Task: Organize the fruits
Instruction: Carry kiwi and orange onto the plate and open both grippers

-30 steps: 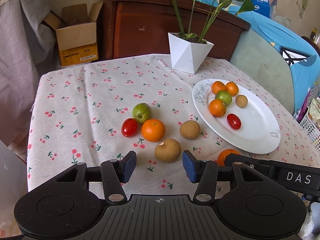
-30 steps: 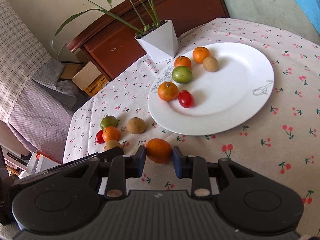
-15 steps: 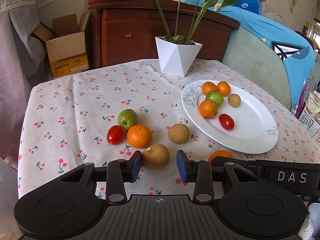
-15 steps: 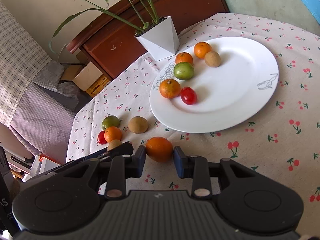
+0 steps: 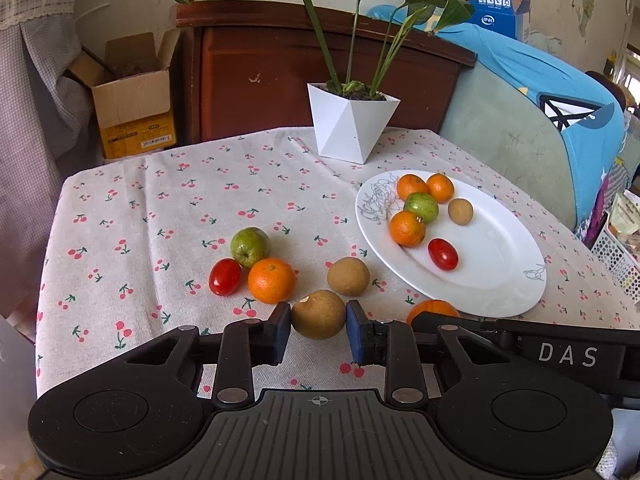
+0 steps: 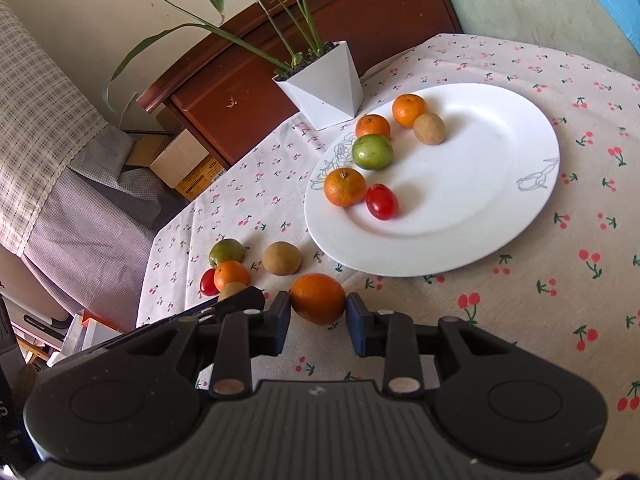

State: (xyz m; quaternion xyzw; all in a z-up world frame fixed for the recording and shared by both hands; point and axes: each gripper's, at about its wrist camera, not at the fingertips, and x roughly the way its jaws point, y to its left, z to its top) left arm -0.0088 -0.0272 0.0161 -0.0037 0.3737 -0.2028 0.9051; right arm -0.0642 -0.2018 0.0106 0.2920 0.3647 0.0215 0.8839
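A table covered by a cherry-print cloth is seen, with a white plant pot at its far edge. A white plate is set on the cloth; three oranges, a green fruit, a brown fruit and a red tomato are held on it. Beside the plate, on the cloth, a green fruit, an orange, a tomato and a brown fruit are left loose. The left gripper has just been closing and is clamped on a brown fruit at the near edge. The right gripper is clamped on an orange just short of the plate.
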